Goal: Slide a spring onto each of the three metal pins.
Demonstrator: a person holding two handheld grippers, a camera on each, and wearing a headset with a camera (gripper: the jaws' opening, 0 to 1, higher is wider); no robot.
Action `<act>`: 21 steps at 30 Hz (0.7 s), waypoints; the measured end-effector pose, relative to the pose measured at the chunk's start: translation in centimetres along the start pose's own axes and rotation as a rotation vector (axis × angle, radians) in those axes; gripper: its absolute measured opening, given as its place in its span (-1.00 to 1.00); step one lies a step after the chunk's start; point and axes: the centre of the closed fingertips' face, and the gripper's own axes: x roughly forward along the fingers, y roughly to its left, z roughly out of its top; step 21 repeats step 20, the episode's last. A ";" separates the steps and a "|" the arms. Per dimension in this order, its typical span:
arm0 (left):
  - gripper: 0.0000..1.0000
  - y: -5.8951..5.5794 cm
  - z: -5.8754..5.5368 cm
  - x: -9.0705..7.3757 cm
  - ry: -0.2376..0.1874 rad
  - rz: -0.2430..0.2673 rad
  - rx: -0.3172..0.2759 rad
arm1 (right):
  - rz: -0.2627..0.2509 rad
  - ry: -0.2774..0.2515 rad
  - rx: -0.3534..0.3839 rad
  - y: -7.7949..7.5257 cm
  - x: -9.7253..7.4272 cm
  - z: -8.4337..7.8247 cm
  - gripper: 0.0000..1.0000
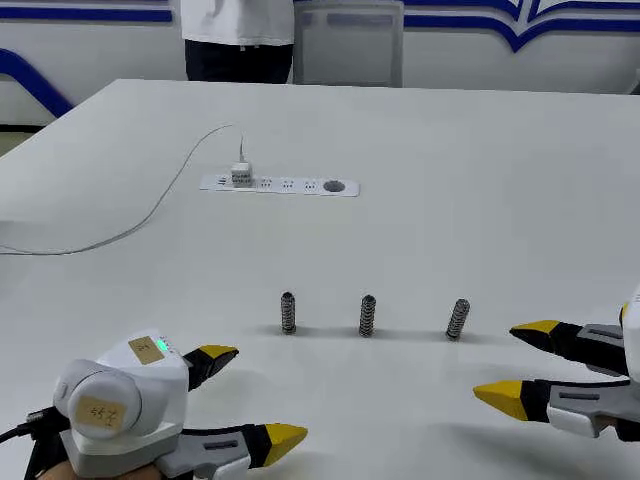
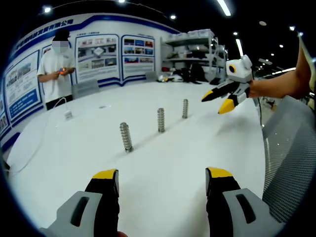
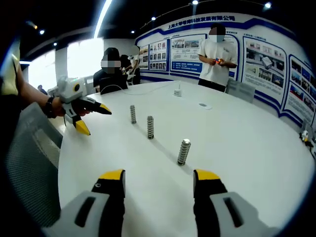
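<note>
Three metal pins stand in a row on the white table, each with a spring around it: the left one (image 1: 288,313), the middle one (image 1: 367,316) and the right one (image 1: 458,319), which leans slightly. My left gripper (image 1: 250,395) is open near the table's front left, with nothing between its yellow-tipped fingers. At the front right, my right gripper (image 1: 518,363) is also open and empty. The left gripper view has the nearest spring (image 2: 126,137) ahead of its own gripper (image 2: 160,174). In the right gripper view the leaning spring (image 3: 183,151) stands just ahead of that gripper (image 3: 158,175).
A white power strip (image 1: 279,185) with a plugged-in charger and a cable (image 1: 150,212) lies further back on the table. A person (image 1: 238,38) stands at the far edge beside a chair (image 1: 348,42). Another person (image 3: 114,70) sits at the table's side.
</note>
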 end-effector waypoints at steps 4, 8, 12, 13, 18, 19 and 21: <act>0.46 0.1 0.1 0.1 -0.006 0.002 -0.003 | -0.003 -0.008 0.006 -0.1 0.0 0.1 0.17; 0.46 0.2 0.2 0.1 -0.010 0.006 -0.006 | -0.004 -0.010 0.007 -0.1 0.2 0.0 0.18; 0.47 0.3 0.3 0.0 -0.016 0.011 -0.009 | -0.002 -0.015 0.010 0.1 0.3 0.0 0.20; 0.47 0.3 0.3 0.0 -0.017 0.012 -0.010 | -0.001 -0.015 0.011 0.1 0.3 0.0 0.20; 0.47 0.3 0.3 -0.1 -0.021 0.017 -0.014 | 0.000 -0.019 0.007 0.2 0.4 0.3 0.21; 0.47 0.3 0.3 -0.2 -0.021 0.018 -0.014 | 0.000 -0.020 0.009 0.2 0.4 0.3 0.21; 0.47 0.4 0.3 -0.2 -0.022 0.020 -0.015 | 0.001 -0.022 0.009 0.2 0.4 0.3 0.21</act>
